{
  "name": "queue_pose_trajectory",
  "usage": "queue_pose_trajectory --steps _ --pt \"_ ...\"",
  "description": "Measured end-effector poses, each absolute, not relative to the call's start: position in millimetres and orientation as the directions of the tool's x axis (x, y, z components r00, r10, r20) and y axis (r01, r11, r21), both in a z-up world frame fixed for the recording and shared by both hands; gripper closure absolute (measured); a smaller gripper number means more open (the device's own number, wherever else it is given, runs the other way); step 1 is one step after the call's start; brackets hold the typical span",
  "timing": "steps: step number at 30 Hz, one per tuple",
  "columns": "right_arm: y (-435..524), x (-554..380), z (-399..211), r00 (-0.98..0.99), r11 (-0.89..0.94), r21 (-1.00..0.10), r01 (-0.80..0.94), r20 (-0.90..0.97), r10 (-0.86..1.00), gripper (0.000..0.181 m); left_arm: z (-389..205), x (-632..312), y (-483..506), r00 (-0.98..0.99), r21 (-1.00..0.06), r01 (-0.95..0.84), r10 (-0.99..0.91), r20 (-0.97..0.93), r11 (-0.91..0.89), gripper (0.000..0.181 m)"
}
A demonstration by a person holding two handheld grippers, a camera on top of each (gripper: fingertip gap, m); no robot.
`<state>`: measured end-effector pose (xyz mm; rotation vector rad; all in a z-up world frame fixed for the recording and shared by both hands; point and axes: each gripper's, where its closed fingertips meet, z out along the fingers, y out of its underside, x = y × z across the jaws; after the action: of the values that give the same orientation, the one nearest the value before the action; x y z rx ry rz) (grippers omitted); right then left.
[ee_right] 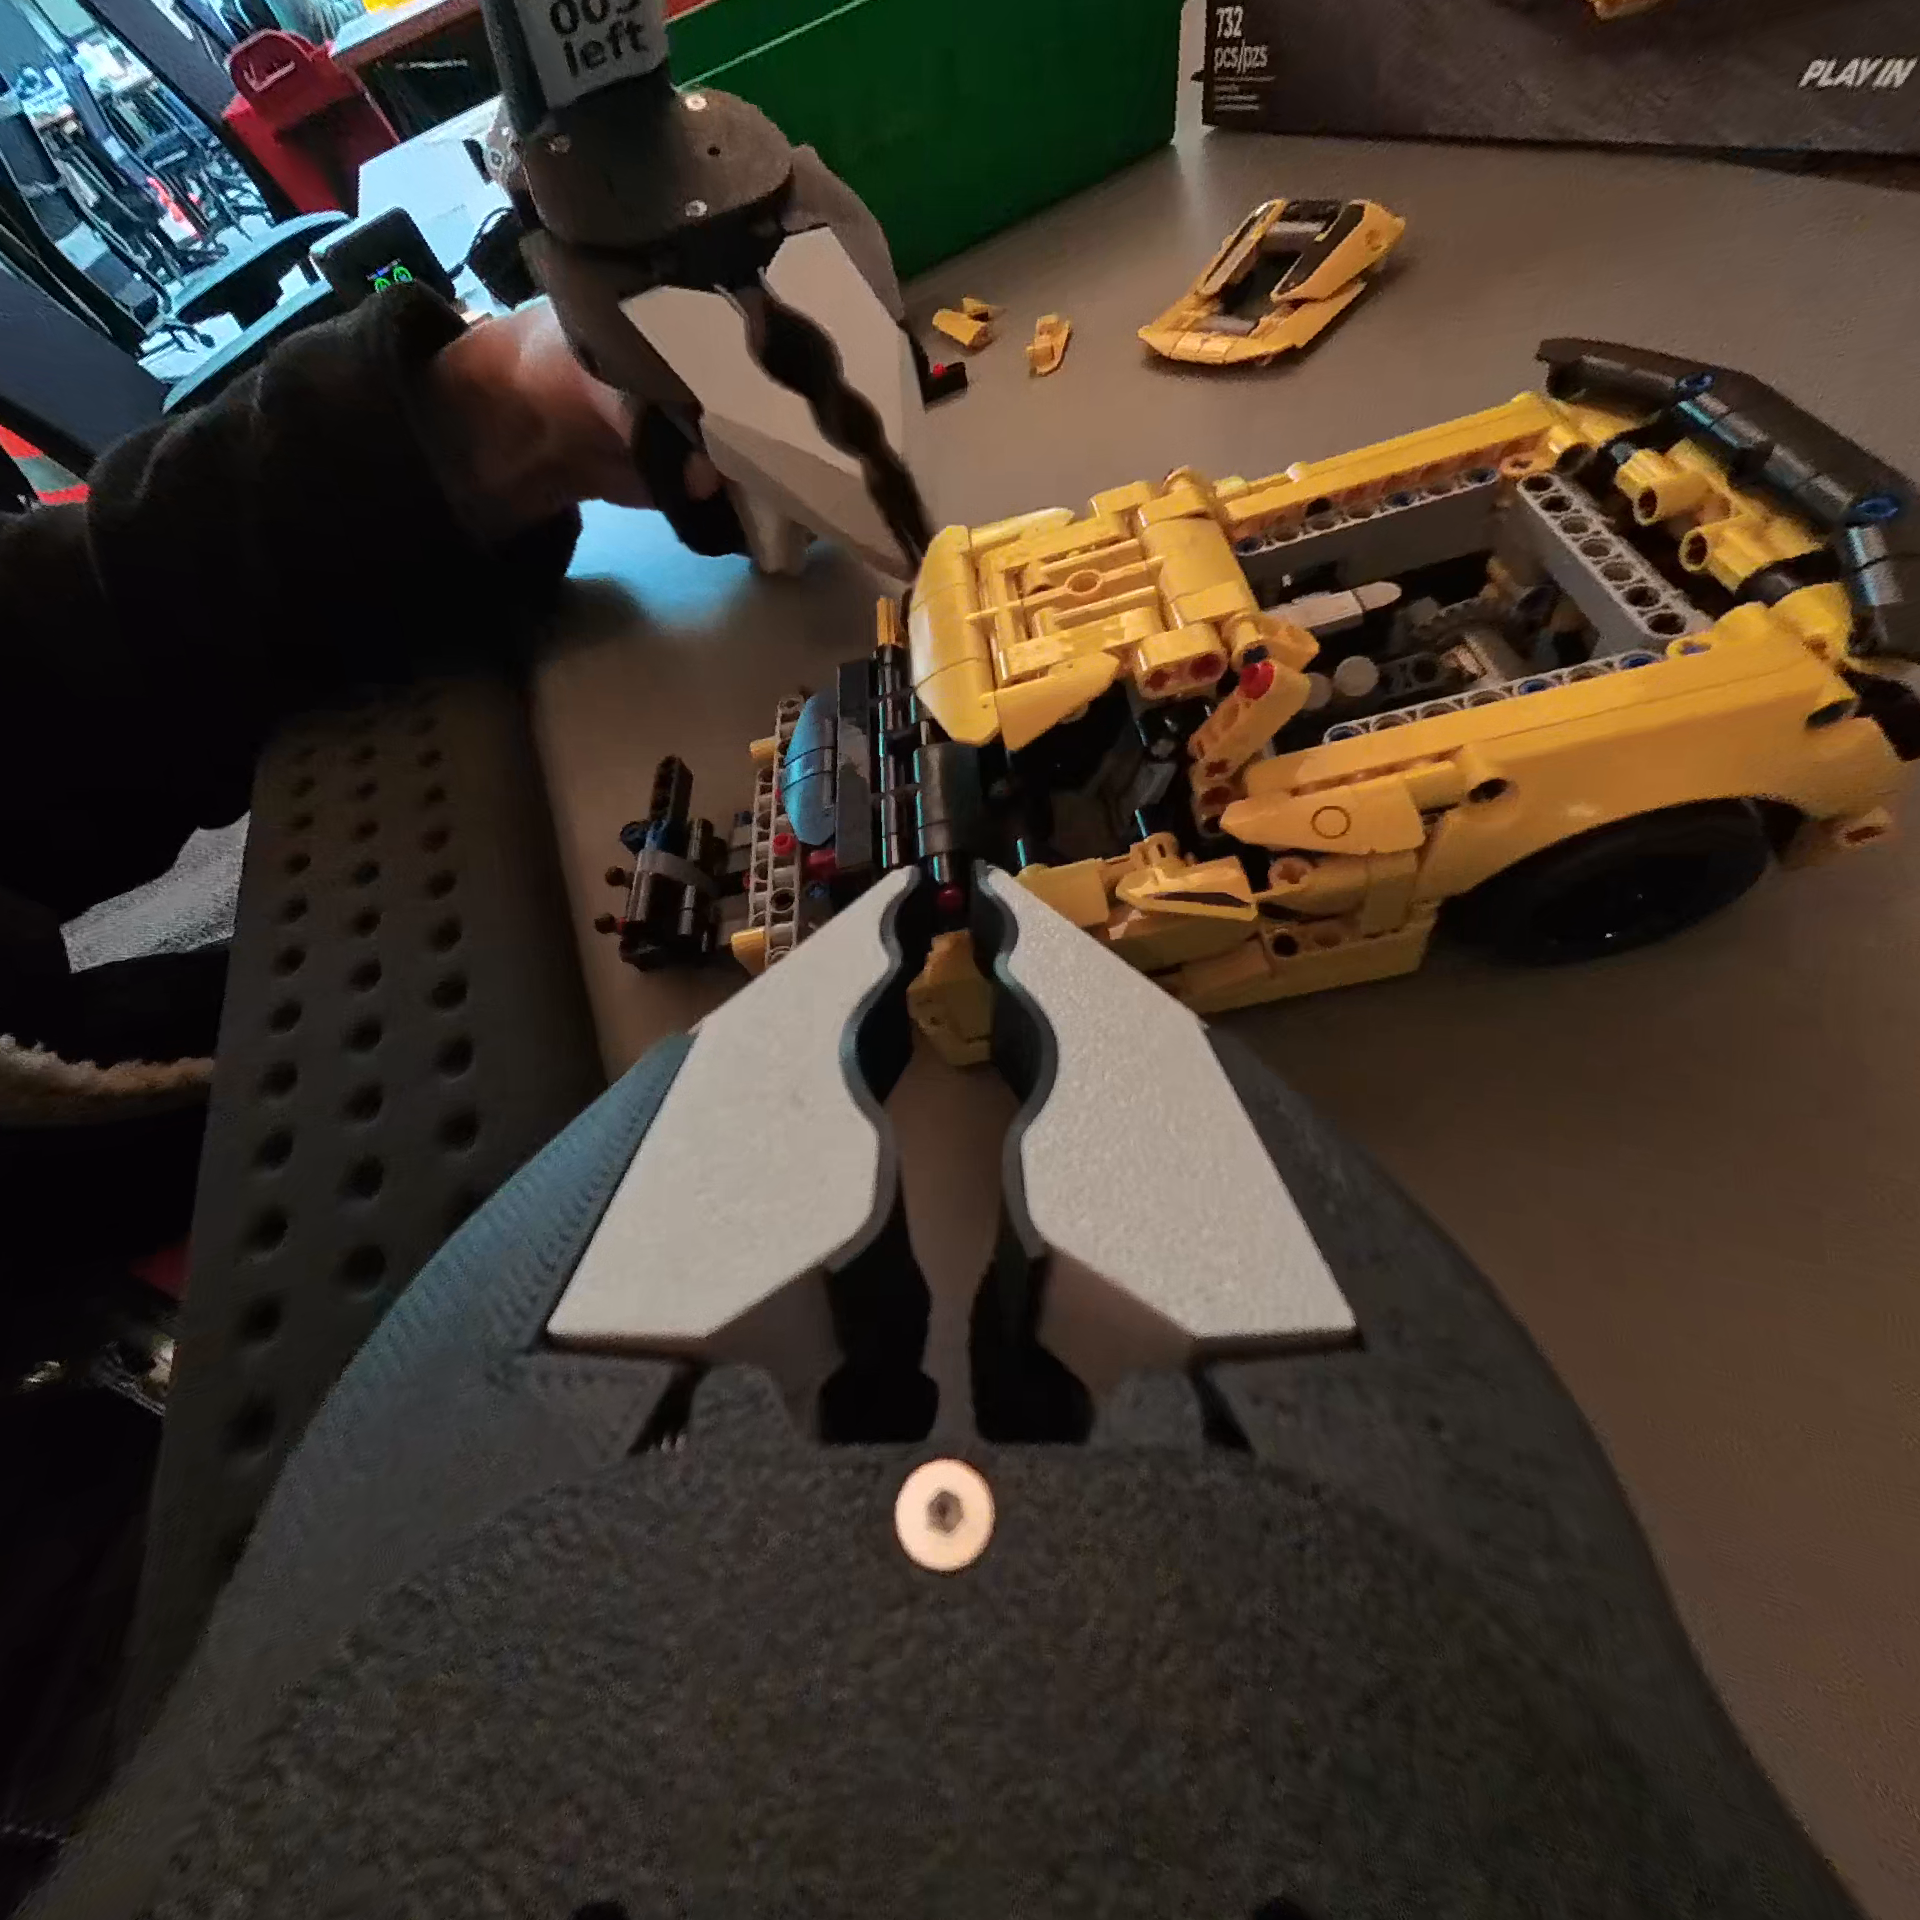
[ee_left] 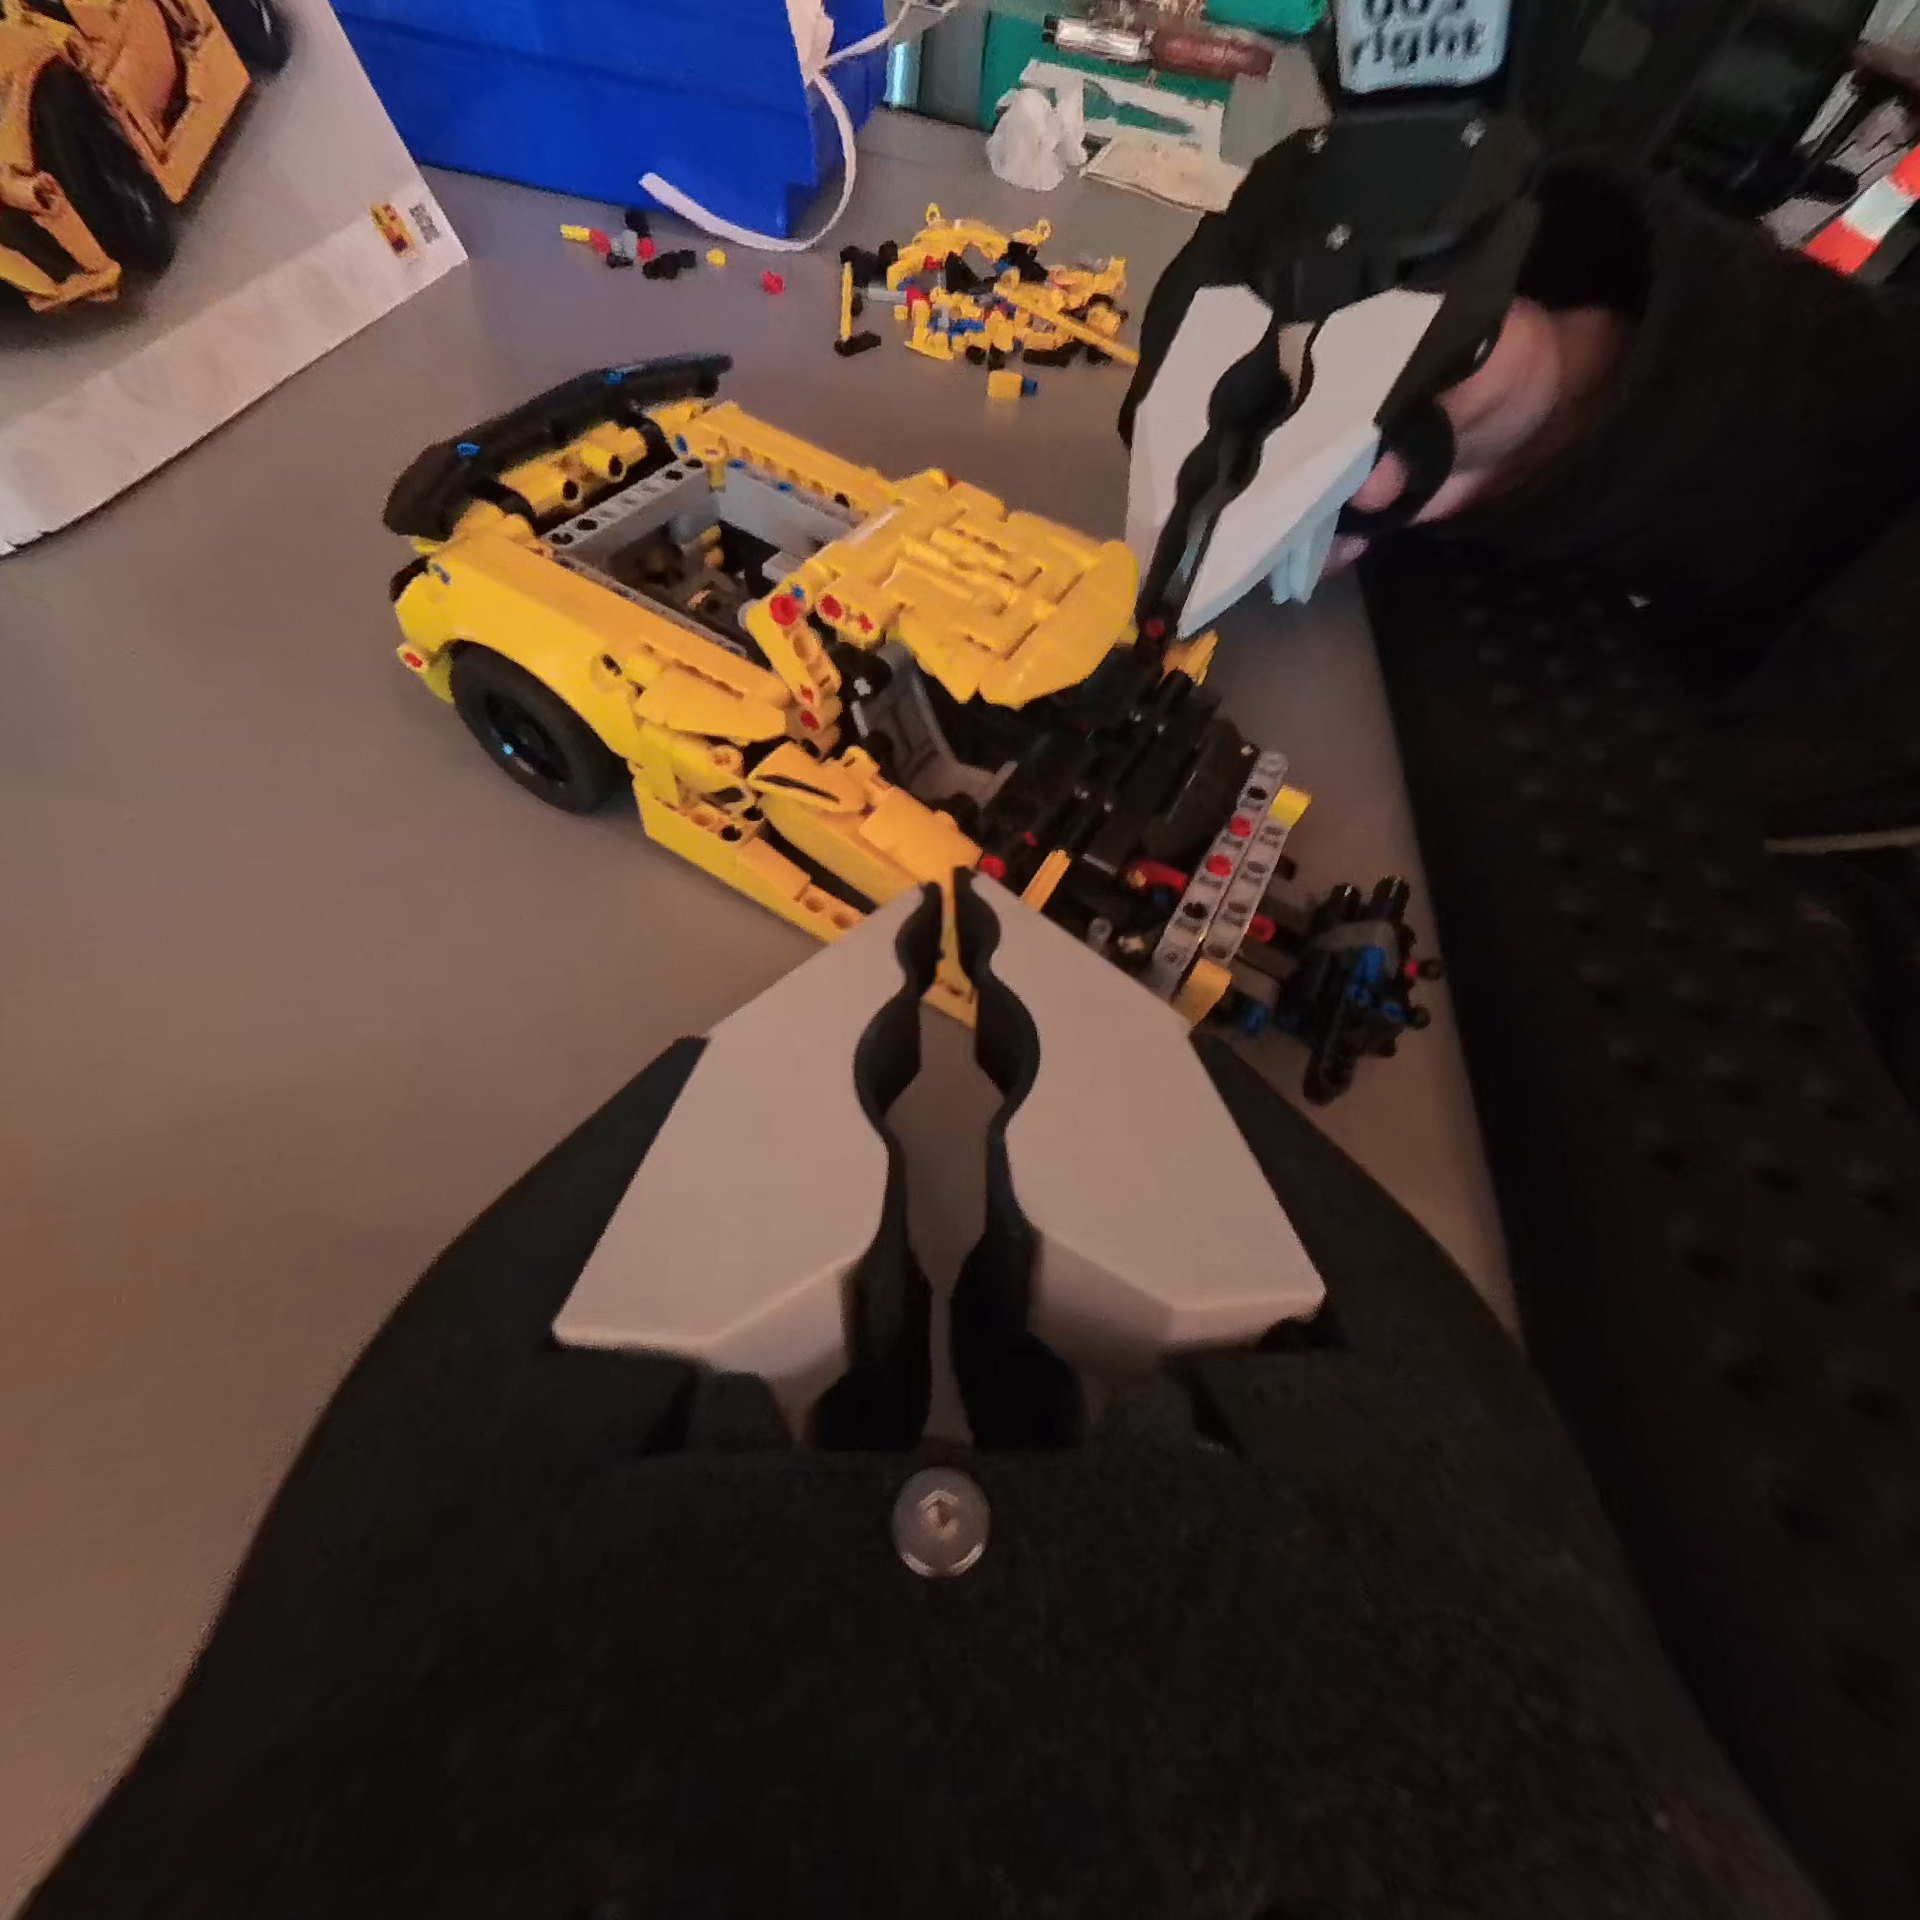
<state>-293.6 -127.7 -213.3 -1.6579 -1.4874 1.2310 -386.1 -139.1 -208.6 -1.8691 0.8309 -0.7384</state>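
A partly built yellow brick car [ee_left: 727, 644] lies on the grey table [ee_left: 229, 935], with its roof panel [ee_left: 987, 582] lifted and its black front frame [ee_left: 1132, 790] bare. My left gripper [ee_left: 951, 894] is shut on a thin yellow strip [ee_left: 948, 951] at the car's near side. My right gripper [ee_right: 945, 883] is shut on a black front piece with a red pin [ee_right: 948, 896]. Each gripper shows in the other's view: the right gripper [ee_left: 1158, 623] and the left gripper [ee_right: 909, 561], each held by a hand.
A pile of loose yellow and black pieces [ee_left: 987, 291], a blue bag [ee_left: 623, 94] and a printed sheet [ee_left: 208, 260] lie behind the car. A detached yellow body panel [ee_right: 1278, 281], a green box [ee_right: 935, 125] and a small black subassembly [ee_right: 665, 883] are nearby. A perforated chair back [ee_right: 353, 987] is beside the table edge. My hands' fingertips stand some 11 centimeters from each other. From the right gripper's tips to the small black subassembly [ee_right: 665, 883] is close to 8 centimeters. Seen from the left wrist view [ee_left: 1362, 910] as well.
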Motion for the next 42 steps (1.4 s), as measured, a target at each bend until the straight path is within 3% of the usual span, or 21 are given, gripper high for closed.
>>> queue_pose_trajectory --steps 3,6,19,23,29,34,42 --pt "-128 -294 -213 -0.052 -0.225 -0.877 0.424 -0.272 0.961 0.175 -201 -376 -143 0.554 -0.922 -0.185 -0.811 0.188 -0.34 0.159" --pt "-127 -294 -213 -0.052 -0.245 -0.873 0.422 -0.293 0.955 0.175 -204 -373 -142 0.557 -0.916 -0.204 -0.811 0.181 -0.345 0.157" --pt "-125 -292 -212 -0.047 -0.195 -0.888 0.416 -0.235 0.971 0.175 -211 -373 -137 0.59 -0.908 -0.276 -0.801 0.1 -0.316 0.173" --pt "-130 -288 -190 -0.05 -0.016 -0.944 0.33 -0.034 0.998 0.175 -211 -372 -137 0.595 -0.905 -0.262 -0.795 0.121 -0.334 0.172" --pt "-137 -285 -219 -0.061 0.017 -0.874 0.486 -0.014 0.998 0.16 -214 -382 -144 0.593 -0.9 -0.306 -0.802 0.075 -0.311 0.161" --pt "-135 -286 -222 -0.055 0.021 -0.871 0.491 -0.007 0.998 0.177 -220 -378 -147 0.581 -0.888 -0.339 -0.812 0.063 -0.312 0.16" --pt "-134 -283 -222 -0.075 0.018 -0.871 0.491 -0.022 0.997 0.177 -221 -377 -151 0.567 -0.874 -0.398 -0.824 0.004 -0.278 0.176"
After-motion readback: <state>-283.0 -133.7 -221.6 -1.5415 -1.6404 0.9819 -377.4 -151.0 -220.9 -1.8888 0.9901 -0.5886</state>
